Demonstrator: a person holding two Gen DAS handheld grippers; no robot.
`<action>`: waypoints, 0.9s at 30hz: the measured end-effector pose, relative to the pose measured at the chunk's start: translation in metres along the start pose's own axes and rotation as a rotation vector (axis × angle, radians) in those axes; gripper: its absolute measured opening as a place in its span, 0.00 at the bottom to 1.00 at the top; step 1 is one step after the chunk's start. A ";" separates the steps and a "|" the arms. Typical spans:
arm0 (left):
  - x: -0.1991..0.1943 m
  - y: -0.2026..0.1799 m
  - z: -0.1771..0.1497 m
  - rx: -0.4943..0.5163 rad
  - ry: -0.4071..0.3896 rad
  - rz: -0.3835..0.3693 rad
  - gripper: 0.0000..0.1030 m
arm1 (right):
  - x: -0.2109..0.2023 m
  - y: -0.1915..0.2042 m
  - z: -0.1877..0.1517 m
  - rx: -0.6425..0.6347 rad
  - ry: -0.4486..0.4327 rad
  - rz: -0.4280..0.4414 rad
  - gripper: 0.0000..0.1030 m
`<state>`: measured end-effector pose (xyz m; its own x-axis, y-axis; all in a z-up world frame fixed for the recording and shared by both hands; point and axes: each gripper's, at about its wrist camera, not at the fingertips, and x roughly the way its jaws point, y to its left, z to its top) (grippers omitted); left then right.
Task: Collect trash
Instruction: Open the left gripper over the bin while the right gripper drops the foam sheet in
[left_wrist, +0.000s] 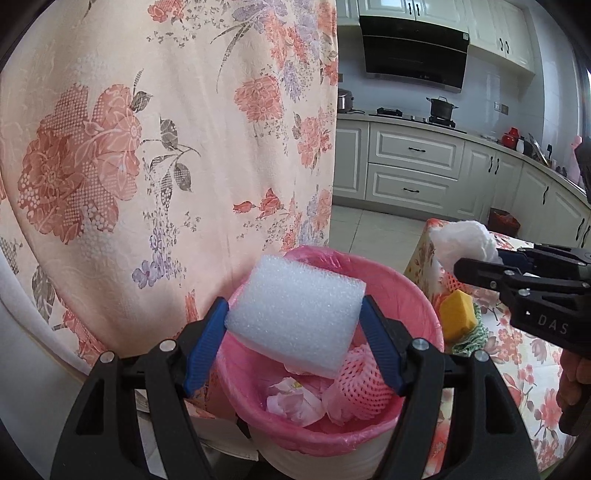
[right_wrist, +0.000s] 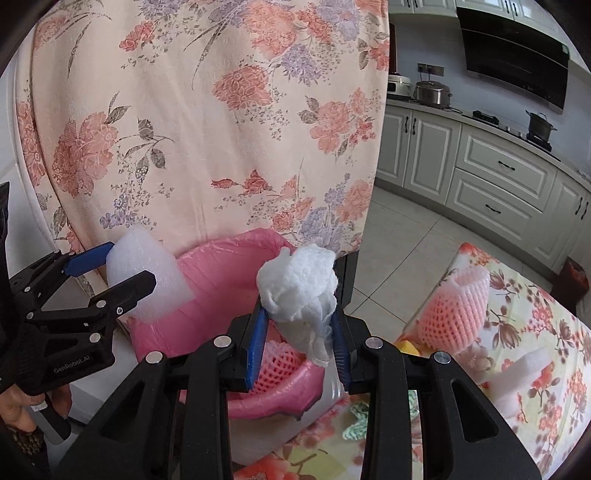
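Two claws, left (left_wrist: 293, 325) and right (right_wrist: 299, 347), each grip one scrap over one bin (left_wrist: 424, 295).

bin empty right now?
No. The left wrist view shows the pink-lined bin already holding a pink foam net and crumpled pink wrapping.

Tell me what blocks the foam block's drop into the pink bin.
Nothing visible does. The foam block, clamped in the left gripper, hangs right over the open pink-lined bin; below it lie only a pink foam net and crumpled wrappers.
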<state>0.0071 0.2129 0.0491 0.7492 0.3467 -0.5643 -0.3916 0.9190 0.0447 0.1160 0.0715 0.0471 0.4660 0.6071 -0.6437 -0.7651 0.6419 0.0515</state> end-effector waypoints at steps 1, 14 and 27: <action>0.000 0.001 0.000 -0.002 0.000 0.001 0.68 | 0.005 0.002 0.002 -0.003 0.005 0.002 0.31; 0.004 0.009 0.001 -0.004 0.005 0.006 0.68 | 0.042 0.015 0.002 -0.013 0.055 0.025 0.31; 0.007 0.013 0.000 -0.024 0.015 0.007 0.74 | 0.056 0.013 0.001 -0.018 0.080 0.024 0.52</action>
<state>0.0075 0.2270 0.0459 0.7382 0.3502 -0.5765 -0.4100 0.9116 0.0287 0.1330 0.1143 0.0122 0.4106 0.5825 -0.7016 -0.7838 0.6185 0.0548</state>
